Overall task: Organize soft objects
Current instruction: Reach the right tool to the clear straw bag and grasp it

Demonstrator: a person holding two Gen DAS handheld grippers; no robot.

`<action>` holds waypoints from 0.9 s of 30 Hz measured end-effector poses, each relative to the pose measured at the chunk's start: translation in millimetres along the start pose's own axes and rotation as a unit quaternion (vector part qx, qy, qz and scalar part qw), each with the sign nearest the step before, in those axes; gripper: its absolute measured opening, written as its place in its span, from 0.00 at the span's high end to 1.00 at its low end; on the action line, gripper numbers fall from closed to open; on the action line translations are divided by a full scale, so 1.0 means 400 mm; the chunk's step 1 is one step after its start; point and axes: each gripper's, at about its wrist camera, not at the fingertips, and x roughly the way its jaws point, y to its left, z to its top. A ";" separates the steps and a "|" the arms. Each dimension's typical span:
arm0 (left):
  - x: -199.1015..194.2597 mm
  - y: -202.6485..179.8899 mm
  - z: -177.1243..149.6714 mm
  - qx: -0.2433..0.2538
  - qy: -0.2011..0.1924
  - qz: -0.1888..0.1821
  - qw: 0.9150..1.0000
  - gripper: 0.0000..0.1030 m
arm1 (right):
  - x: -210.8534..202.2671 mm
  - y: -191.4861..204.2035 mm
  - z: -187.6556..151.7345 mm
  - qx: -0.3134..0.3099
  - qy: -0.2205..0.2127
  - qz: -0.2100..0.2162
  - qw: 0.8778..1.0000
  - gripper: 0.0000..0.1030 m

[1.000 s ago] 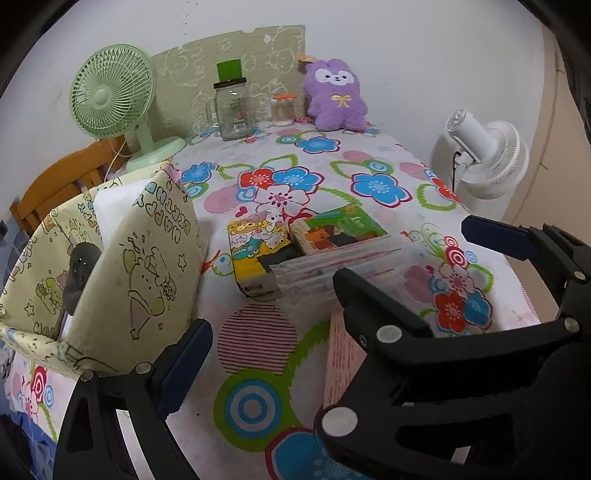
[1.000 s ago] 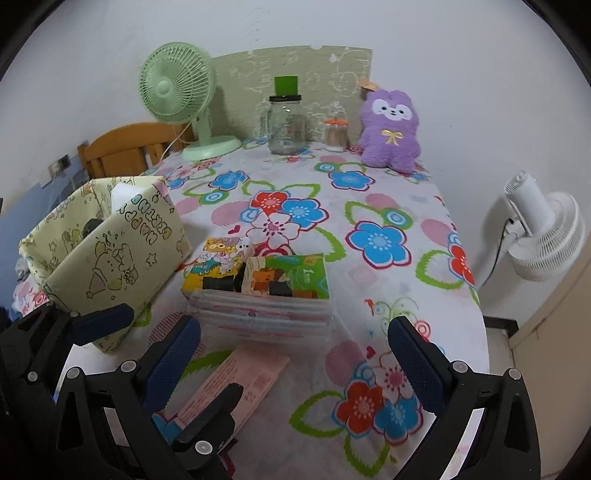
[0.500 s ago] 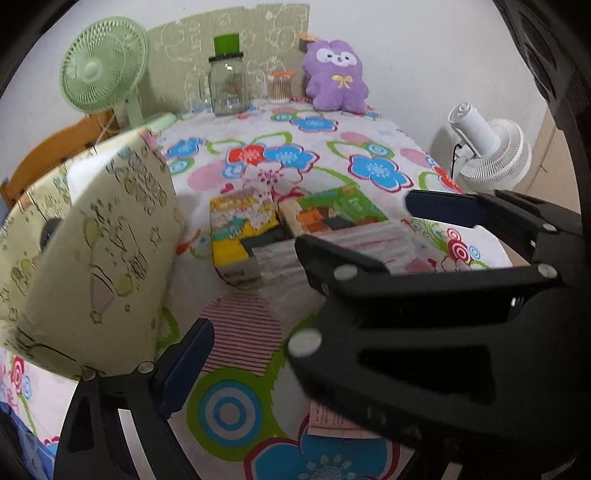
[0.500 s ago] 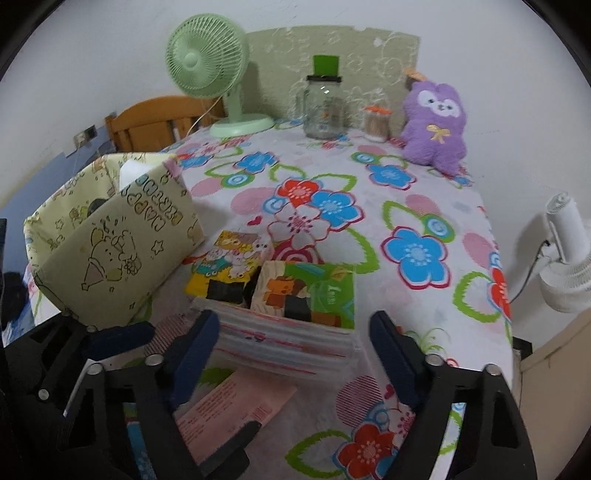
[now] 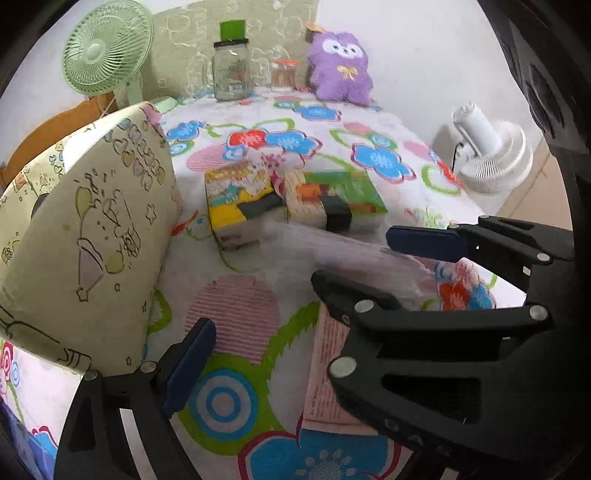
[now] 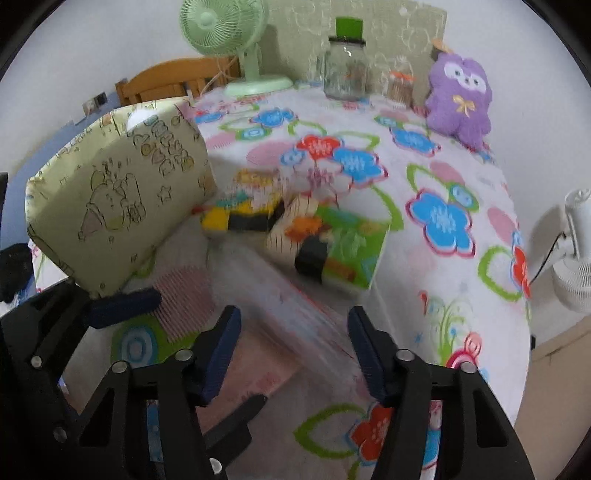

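The clear plastic pack (image 6: 295,314) of soft goods lies flat on the tabletop (image 6: 436,280), blurred in both views, its near end reaching in between the right gripper's (image 6: 293,354) fingers. That gripper is open about halfway; its blue pads flank the pack, and I cannot tell whether they touch it yet. The left gripper (image 5: 291,284) is spread wide and holds nothing; one pad sits near the pack's left side. A pink paper sheet (image 5: 328,373) lies partly under the pack's near end. Left of the pack stands the pale yellow fabric bin (image 6: 118,192), probably where it belongs. Just behind the pack, two printed packets (image 6: 325,240) lie side by side. Far beyond it, at the wall, are a purple plush toy (image 6: 460,98), a glass jar (image 6: 345,72) and a green fan (image 6: 225,27).

The pack looks light, limp and slick; it will likely sag and slip, so pinch it squarely across its near edge.
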 end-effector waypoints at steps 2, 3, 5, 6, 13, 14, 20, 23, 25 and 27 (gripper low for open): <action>-0.006 -0.003 -0.003 0.006 -0.006 0.005 1.000 0.09 | -0.004 0.001 -0.009 0.006 -0.003 0.000 1.000 0.44; -0.008 -0.003 -0.004 0.007 -0.007 0.008 1.000 0.10 | -0.008 0.003 -0.012 0.007 -0.003 -0.002 1.000 0.46; -0.009 -0.001 -0.005 0.008 -0.006 0.011 1.000 0.10 | -0.010 0.007 -0.015 0.011 -0.004 -0.003 1.000 0.49; -0.010 0.000 -0.006 0.008 -0.007 0.013 1.000 0.10 | -0.011 0.009 -0.017 0.011 -0.005 -0.004 1.000 0.51; -0.025 0.006 -0.016 0.008 -0.013 0.026 1.000 0.10 | -0.038 0.024 -0.033 0.005 -0.019 -0.010 1.000 0.81; -0.027 0.005 -0.018 0.012 -0.014 0.029 0.999 0.10 | -0.042 0.025 -0.035 0.006 -0.020 -0.008 1.000 0.83; -0.043 -0.010 -0.027 0.030 -0.023 0.034 0.999 0.10 | -0.077 0.031 -0.063 0.023 -0.034 -0.006 0.999 0.84; -0.053 -0.015 -0.033 0.035 -0.029 0.038 0.998 0.10 | -0.099 0.030 -0.080 0.035 -0.042 -0.008 0.998 0.84; -0.057 -0.018 -0.035 0.037 -0.031 0.040 0.998 0.10 | -0.115 0.025 -0.093 0.047 -0.047 -0.012 0.998 0.84; -0.059 -0.022 -0.035 0.039 -0.033 0.040 0.998 0.10 | -0.128 0.018 -0.107 0.061 -0.049 -0.022 0.997 0.84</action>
